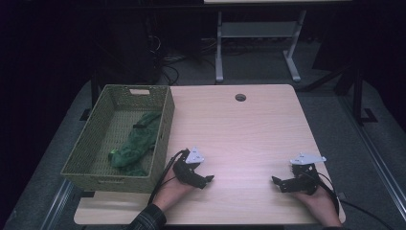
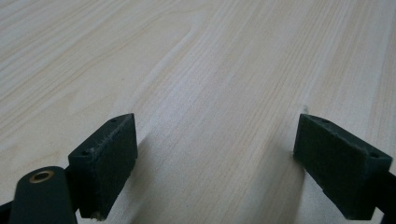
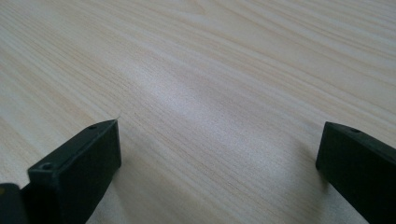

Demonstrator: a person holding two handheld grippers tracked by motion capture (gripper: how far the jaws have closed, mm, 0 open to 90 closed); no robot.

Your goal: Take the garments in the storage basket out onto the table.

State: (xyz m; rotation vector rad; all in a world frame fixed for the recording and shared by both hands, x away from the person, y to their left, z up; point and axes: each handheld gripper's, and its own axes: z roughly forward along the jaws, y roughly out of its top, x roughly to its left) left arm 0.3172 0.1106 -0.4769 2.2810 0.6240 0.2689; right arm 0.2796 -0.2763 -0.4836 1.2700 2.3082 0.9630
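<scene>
My left gripper (image 1: 208, 179) rests low on the light wooden table (image 1: 239, 129), near its front left, jaws pointing right toward the middle. It stands open in the left gripper view (image 2: 215, 154), with bare wood between its black pads (image 2: 107, 158). Near the front right my right gripper (image 1: 276, 182) points left, facing the other one. Its jaws are wide apart in the right gripper view (image 3: 219, 163), nothing between them. A woven green basket (image 1: 163, 129) sits at the table's left edge with a crumpled green cloth (image 1: 136, 143) inside.
A round cable hole (image 1: 240, 97) lies near the table's far edge. Behind the table stands a grey metal frame (image 1: 258, 38) on dark floor, with cables on the ground. Cables trail from both grippers off the front edge.
</scene>
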